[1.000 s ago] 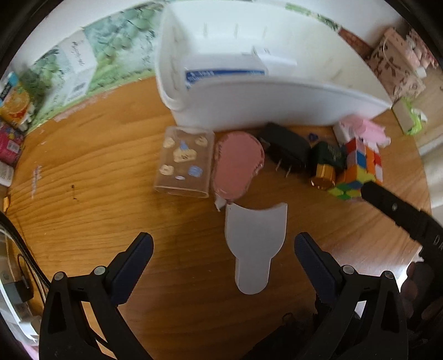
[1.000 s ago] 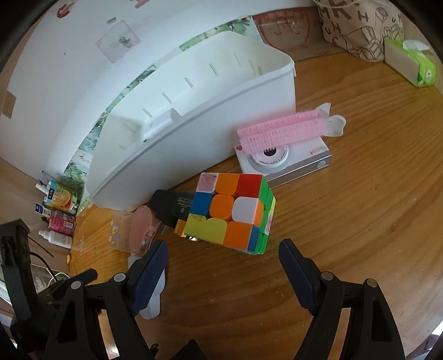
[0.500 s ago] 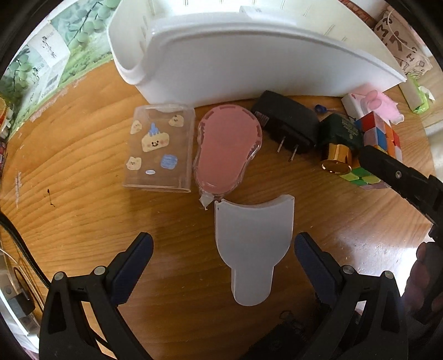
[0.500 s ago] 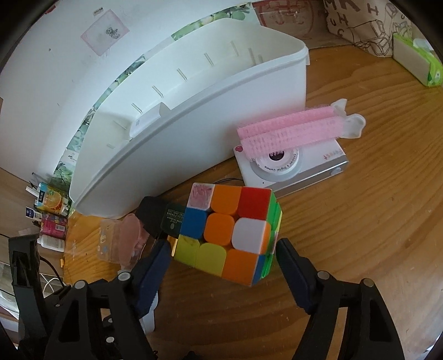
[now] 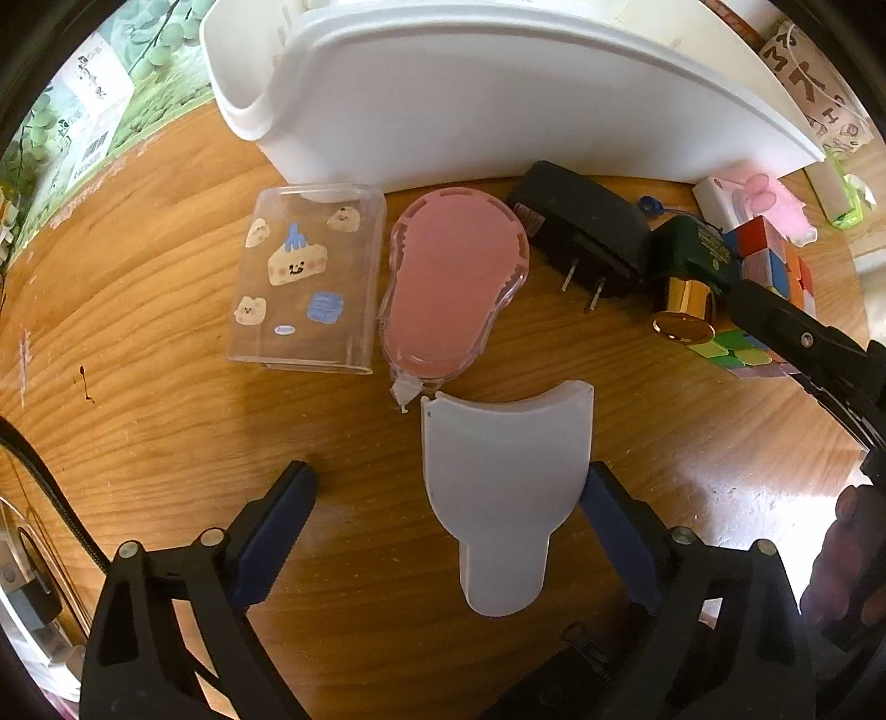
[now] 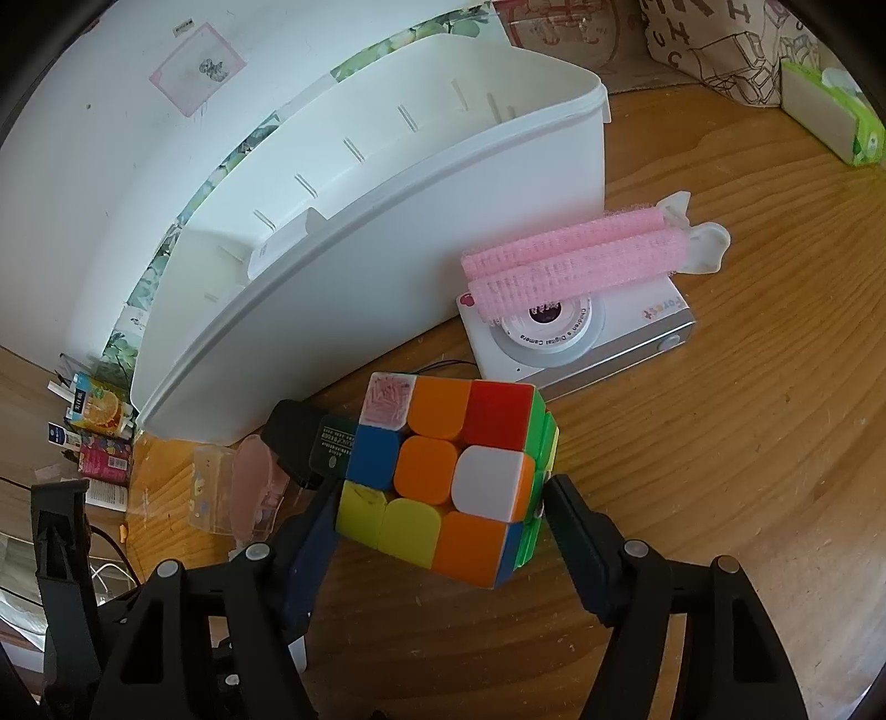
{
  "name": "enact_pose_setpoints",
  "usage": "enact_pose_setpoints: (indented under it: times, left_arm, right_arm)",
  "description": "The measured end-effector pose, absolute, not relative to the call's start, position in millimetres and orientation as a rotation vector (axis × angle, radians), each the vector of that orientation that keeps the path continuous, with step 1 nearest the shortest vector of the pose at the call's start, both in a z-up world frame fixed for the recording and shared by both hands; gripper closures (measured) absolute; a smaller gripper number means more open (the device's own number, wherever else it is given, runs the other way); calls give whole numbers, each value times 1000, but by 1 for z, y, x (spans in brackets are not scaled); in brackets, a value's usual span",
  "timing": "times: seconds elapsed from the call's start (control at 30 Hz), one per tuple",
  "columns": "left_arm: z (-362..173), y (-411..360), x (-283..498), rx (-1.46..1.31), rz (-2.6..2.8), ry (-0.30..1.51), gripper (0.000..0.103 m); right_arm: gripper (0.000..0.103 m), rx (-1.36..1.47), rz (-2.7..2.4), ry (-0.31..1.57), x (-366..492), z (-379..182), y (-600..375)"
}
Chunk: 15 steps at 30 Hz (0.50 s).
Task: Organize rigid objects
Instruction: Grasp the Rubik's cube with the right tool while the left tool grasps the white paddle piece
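Note:
My left gripper (image 5: 448, 498) is open around a white plastic cap (image 5: 504, 487) lying flat on the wooden table (image 5: 138, 432); its right finger touches the cap's edge. Beyond it lie a pink correction-tape case (image 5: 454, 288), a clear sticker-decorated box (image 5: 310, 282), a black plug adapter (image 5: 581, 232) and a dark green bottle with gold cap (image 5: 692, 271). My right gripper (image 6: 443, 498) has its jaws against both sides of a colourful puzzle cube (image 6: 448, 476), which rests on the table. A big white bin (image 6: 387, 221) stands behind everything.
A white toy camera (image 6: 581, 343) with pink hair rollers (image 6: 570, 255) on top sits right of the bin. A tissue pack (image 6: 830, 111) and patterned bag (image 6: 720, 44) are at the far right. Juice cartons (image 6: 94, 410) stand at the far left.
Both grippers moved forward. The left one has come around the white cap. The right one has closed in until its jaws meet the cube's sides.

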<state>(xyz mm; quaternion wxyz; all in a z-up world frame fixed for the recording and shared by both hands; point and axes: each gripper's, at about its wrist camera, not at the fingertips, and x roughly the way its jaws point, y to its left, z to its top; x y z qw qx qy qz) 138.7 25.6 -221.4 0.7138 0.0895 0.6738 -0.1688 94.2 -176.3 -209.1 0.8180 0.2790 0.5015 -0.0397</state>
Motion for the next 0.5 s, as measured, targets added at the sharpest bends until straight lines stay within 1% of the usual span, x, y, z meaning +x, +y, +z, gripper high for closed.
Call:
enact_pose_setpoints:
  times: [0.03,0.17,0.23,0.27,0.33,0.37,0.5]
  left_arm:
    - [-221,25,138,200,-378,1488,13]
    - [-215,19,140,207,-393,1482,21]
    - [-214,18,139,213,-399,1478,29]
    - [-213,17,139,215,-401,1476,31]
    - [-212,14,136,210,-410,1473,40]
    - [-212,13,135,204,-416,1472,43]
    - [-210,9,131,191,-410,1478,43]
  right_arm:
    - [30,595,-85,1068,94,-209,-176]
    - [31,588,-89,1066,93,-207,-176]
    - [32,583,-92,1062,92,-206,-176]
    - [33,581,-93,1059,91,-205,-176]
    - [34,579,-96,1054,90,-203,-176]
    - [34,578,-96,1052,89,-203,-176]
    - [35,573,-98,1041,85,-199,-176]
